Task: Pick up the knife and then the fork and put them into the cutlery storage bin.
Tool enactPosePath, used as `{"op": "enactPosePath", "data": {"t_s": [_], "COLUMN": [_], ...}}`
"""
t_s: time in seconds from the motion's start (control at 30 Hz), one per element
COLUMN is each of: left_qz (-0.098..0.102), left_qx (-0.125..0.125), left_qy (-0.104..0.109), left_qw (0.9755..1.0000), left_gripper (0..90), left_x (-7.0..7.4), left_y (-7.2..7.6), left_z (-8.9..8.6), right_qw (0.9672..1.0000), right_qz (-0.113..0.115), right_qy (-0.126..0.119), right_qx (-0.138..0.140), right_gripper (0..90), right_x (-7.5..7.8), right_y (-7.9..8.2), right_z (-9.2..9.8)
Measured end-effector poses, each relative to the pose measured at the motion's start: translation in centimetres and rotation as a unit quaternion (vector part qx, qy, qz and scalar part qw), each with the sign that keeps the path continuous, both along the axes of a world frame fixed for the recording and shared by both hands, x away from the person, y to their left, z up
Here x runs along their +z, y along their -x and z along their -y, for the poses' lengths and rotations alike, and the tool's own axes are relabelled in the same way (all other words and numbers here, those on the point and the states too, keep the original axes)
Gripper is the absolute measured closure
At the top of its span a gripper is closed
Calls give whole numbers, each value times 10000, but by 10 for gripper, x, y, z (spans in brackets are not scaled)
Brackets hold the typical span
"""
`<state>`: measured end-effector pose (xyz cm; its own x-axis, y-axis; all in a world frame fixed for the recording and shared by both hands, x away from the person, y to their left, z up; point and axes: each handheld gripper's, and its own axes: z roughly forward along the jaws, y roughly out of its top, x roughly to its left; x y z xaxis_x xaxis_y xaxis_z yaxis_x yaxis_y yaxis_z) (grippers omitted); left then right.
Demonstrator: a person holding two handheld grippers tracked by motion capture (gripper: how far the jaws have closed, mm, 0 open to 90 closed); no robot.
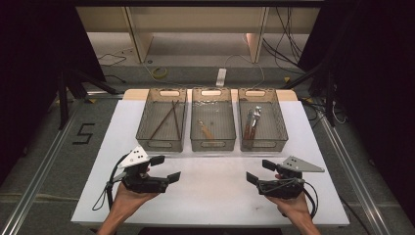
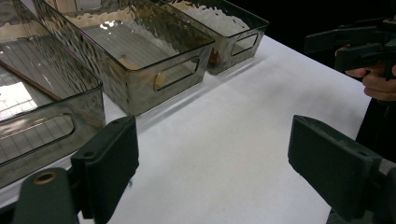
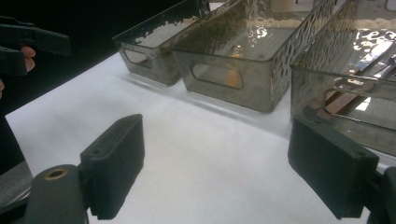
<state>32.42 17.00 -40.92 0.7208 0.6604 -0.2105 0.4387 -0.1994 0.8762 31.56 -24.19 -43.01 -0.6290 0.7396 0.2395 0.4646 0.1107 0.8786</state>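
Smoked-plastic bins sit in a row across the far side of your white table (image 1: 215, 191), and both tools rest well short of them. Your left gripper (image 1: 165, 169) stands wide with nothing between its jaws; your right gripper (image 1: 259, 171) is the same. The left bin (image 1: 162, 119) holds dark chopsticks (image 1: 169, 117) lying roughly front to back, forward of the left gripper, which is the nearer one. The right bin (image 1: 262, 120) holds metal cutlery (image 1: 252, 122), ahead of your right gripper. The middle bin (image 1: 213, 119) carries a small brownish piece (image 1: 205, 129). From the right gripper view, the right bin's handle slot (image 3: 359, 105) is near the jaw; the high view alone gives the chopsticks' full length.
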Motion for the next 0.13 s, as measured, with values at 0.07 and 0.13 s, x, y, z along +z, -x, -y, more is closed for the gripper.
{"op": "enactPosePath", "data": {"t_s": [0.07,0.13], "left_qz": [3,-18], "left_qx": [0,-14], "left_qy": [-8,3], "left_qw": [10000,10000], "left_gripper": [158,159], "left_x": [0,0], "left_y": [0,0], "left_z": [0,0], "right_qw": [10000,10000], "right_qz": [-1,11], "right_qy": [2,12], "right_qx": [-3,7], "right_gripper": [194,194], "right_x": [0,0], "right_y": [0,0], "right_z": [0,0]}}
